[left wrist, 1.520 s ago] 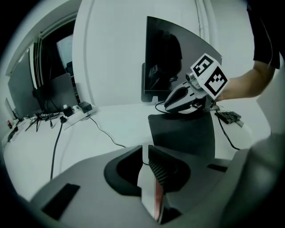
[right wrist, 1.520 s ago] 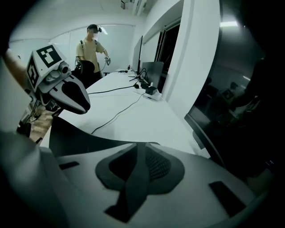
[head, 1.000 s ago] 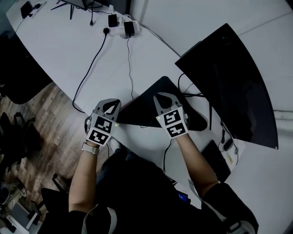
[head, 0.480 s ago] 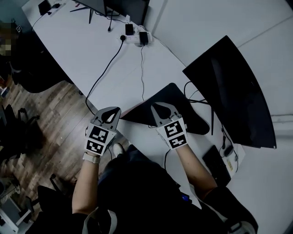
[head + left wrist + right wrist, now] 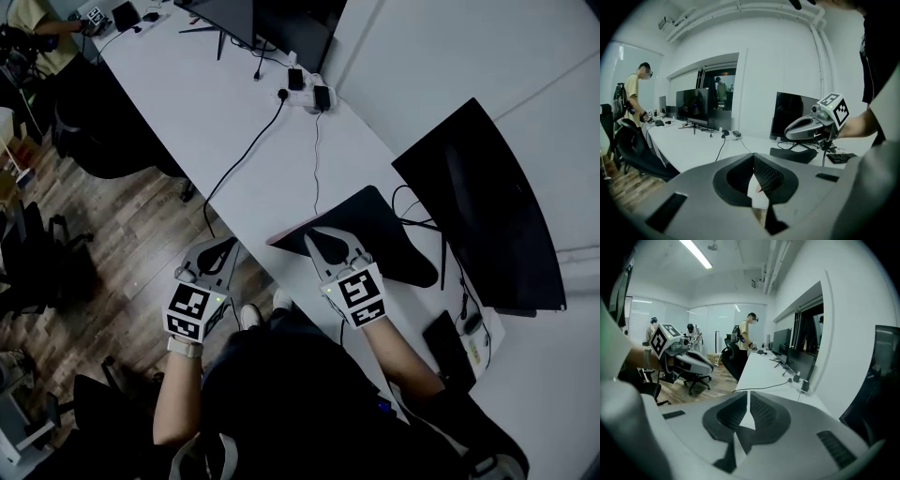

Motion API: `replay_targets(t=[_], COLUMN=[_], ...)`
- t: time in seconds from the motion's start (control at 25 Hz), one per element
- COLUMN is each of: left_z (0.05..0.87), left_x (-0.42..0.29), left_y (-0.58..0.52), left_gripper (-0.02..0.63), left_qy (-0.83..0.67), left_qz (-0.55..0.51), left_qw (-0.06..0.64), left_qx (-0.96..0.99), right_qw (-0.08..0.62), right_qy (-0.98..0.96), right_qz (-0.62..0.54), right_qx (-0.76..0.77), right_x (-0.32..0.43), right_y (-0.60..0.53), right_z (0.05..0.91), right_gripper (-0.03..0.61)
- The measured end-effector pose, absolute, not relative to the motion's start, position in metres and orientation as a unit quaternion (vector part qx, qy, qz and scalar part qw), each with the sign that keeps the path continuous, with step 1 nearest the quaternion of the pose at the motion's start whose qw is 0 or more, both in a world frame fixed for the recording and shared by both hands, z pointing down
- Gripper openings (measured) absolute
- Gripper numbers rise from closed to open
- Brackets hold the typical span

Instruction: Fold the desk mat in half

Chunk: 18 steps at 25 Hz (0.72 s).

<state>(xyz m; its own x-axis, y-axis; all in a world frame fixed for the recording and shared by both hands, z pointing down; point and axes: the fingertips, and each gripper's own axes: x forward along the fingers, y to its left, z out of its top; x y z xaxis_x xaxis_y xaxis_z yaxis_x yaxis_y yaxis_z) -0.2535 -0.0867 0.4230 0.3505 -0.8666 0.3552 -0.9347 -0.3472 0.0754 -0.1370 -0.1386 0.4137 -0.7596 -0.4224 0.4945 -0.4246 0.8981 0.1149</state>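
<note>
The dark desk mat (image 5: 384, 225) lies folded on the white desk (image 5: 216, 103), a pinkish underside showing along its left edge; it also shows as a low dark shape (image 5: 793, 154) in the left gripper view. My right gripper (image 5: 328, 241) hovers over the mat's near edge, jaws shut with nothing between them (image 5: 748, 397). My left gripper (image 5: 221, 251) is off the desk edge, over the floor and left of the mat, shut and empty (image 5: 753, 157). Each gripper sees the other: the right gripper (image 5: 811, 126) and the left gripper (image 5: 689, 363).
A large black monitor (image 5: 487, 206) stands behind the mat, its cables trailing beside it. A power strip (image 5: 305, 94) with a black cable (image 5: 244, 159) lies further along the desk. A keyboard (image 5: 445, 347) sits at the near right. Office chairs (image 5: 103, 141) and wooden floor (image 5: 122, 234) lie left.
My left gripper has drawn back from the mat's left corner and now hangs off the desk edge over the floor. The right gripper stays at the mat's near edge.
</note>
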Motion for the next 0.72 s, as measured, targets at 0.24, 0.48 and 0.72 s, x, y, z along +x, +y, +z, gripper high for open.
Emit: replay_targets(t=[0.24, 0.48, 0.72], left_z=[0.404, 0.381, 0.359], left_x=[-0.290, -0.323, -0.354], left_y=[-0.049, -0.011, 0.020], left_gripper=[0.008, 0.008, 0.008], left_qy=[-0.590, -0.627, -0.665], left_qz=[0.110, 0.079, 0.039], left_qw=[0.124, 0.111, 0.100], left_qx=[0.790, 0.767, 0.739], right_qw=[0.225, 0.192, 0.168], right_qy=[-0.956, -0.969, -0.978], right_qz=[-0.008, -0.028, -0.044], right_qx=[0.190, 0.156, 0.120], right_x=[-0.174, -0.205, -0.232], right_y=[-0.109, -0.081, -0.055], right_z=[0.387, 0.361, 0.345], right_gripper=[0.031, 0.031, 0.031])
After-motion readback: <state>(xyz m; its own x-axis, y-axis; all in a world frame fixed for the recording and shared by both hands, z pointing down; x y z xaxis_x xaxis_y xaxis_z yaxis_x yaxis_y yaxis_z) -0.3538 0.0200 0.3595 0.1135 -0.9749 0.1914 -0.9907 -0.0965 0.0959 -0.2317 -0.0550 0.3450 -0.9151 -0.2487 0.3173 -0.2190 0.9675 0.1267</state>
